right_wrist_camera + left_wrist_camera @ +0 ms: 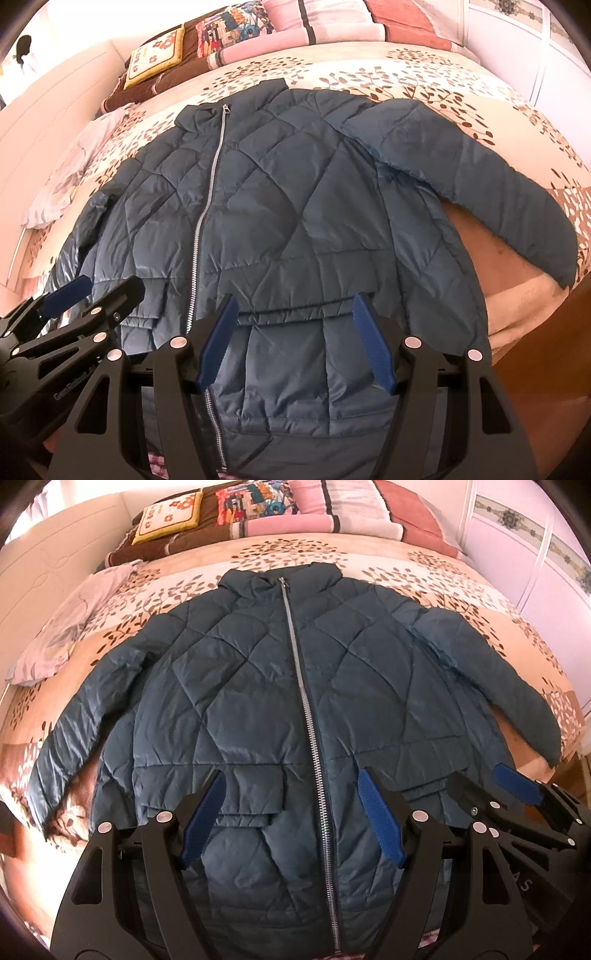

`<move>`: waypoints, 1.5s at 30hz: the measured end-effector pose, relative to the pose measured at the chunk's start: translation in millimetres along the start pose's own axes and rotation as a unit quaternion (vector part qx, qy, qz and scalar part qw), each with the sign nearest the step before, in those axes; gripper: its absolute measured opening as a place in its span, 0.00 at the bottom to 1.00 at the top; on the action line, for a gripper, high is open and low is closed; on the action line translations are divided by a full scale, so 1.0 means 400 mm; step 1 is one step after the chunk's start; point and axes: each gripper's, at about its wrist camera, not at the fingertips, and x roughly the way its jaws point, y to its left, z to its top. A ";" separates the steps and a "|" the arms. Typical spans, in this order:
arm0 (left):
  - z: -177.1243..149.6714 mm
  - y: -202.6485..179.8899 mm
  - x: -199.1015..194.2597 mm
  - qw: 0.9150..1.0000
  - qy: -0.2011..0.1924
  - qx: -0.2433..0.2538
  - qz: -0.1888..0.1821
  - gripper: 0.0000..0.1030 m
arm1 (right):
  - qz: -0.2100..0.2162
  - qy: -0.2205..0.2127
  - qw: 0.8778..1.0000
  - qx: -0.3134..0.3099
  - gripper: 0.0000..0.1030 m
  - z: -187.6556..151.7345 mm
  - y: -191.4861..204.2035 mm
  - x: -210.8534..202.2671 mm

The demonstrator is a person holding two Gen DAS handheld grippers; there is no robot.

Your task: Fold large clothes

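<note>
Jacket [258, 686]: lay face-up and spread flat on the bed [369, 565], collar toward the pillows [295, 513], hem at the near edge under both grippers.
Zip [299, 672]: closed from hem to collar — front panels lined up, quilting fairly smooth.
Left sleeve [77, 716]: stretched out and down along the body's side, not folded in.
Right sleeve [480, 177]: angled out toward the bed's edge, cuff near the corner, likewise unfolded.
Left gripper [291, 819]: hung above the lower front near the pocket flap, jaws wide apart, nothing between them; no contact with the fabric apparent.
Right gripper [295, 343]: hovered over the hem on the other side of the zip, jaws also spread wide and holding nothing.
Done so far: judged to be only the laying-out and flattening — no crease or fold visible anywhere on the garment.
Left to do: judged to be all the folding proper, likely sleeves brought across the chest, then sides or hem turned over into a compact packet.
Stage: at the very start, poised before a first grasp.
Other cloth [62, 635]: pale crumpled piece well apart at the bed's far left, untouched.
</note>
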 end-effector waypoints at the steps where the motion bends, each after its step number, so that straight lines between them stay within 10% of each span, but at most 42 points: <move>1: 0.001 0.000 0.003 1.000 0.001 -0.001 0.001 0.71 | 0.002 0.001 1.000 0.001 0.62 0.001 -0.002 0.003; 34: 0.004 -0.100 0.083 0.998 0.047 0.030 0.004 0.71 | -0.015 0.012 0.994 0.109 0.63 -0.003 -0.281 0.049; 45: 0.008 -0.105 0.099 0.998 0.054 0.026 0.002 0.71 | -0.023 -0.033 0.951 0.307 0.63 -0.046 -0.660 0.015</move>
